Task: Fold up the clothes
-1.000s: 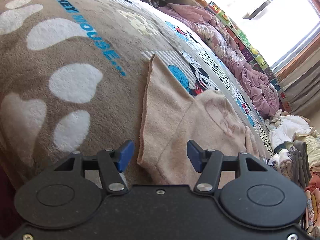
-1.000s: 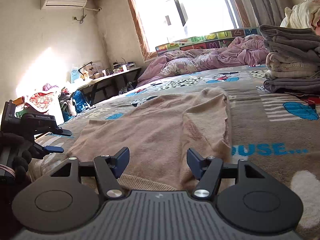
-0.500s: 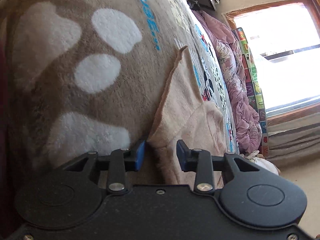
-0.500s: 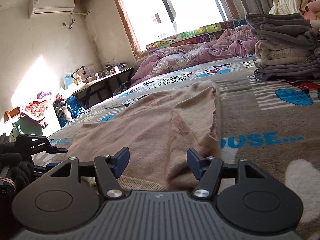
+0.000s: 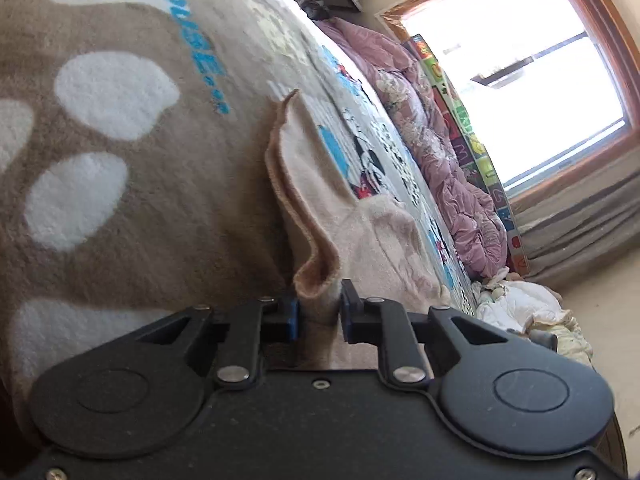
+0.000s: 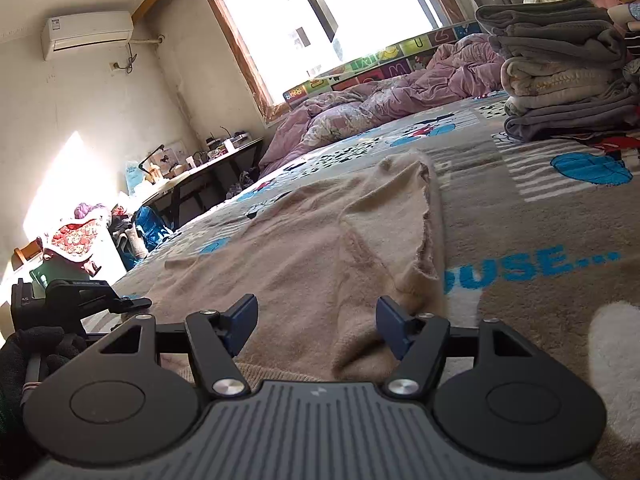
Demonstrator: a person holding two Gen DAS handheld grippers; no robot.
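Observation:
A beige fleece garment [image 5: 372, 240] lies spread on the brown Mickey Mouse blanket [image 5: 160, 200] that covers the bed. My left gripper [image 5: 319, 314] sits at the garment's near corner; its jaws are closing, and the bunched edge is pinched between the blue pads [image 5: 293, 316]. In the right wrist view the same garment [image 6: 300, 240] stretches away from me across the blanket [image 6: 520, 220]. My right gripper [image 6: 316, 320] hovers open over its near hem, with fabric below the fingers but not gripped. The left gripper [image 6: 132, 302] shows at far left, held by a gloved hand [image 6: 32, 344].
A stack of folded grey and cream clothes [image 6: 560, 80] stands on the bed at the right. A crumpled pink duvet [image 6: 380, 100] lies along the window side. Loose pale clothes [image 5: 520, 304] are heaped past the bed's end. A cluttered desk [image 6: 208, 168] stands by the wall.
The left gripper's jaws went from wide apart to pinching the garment's corner, and the fabric edge now stands up in a fold. The right gripper stayed open and rolled slightly.

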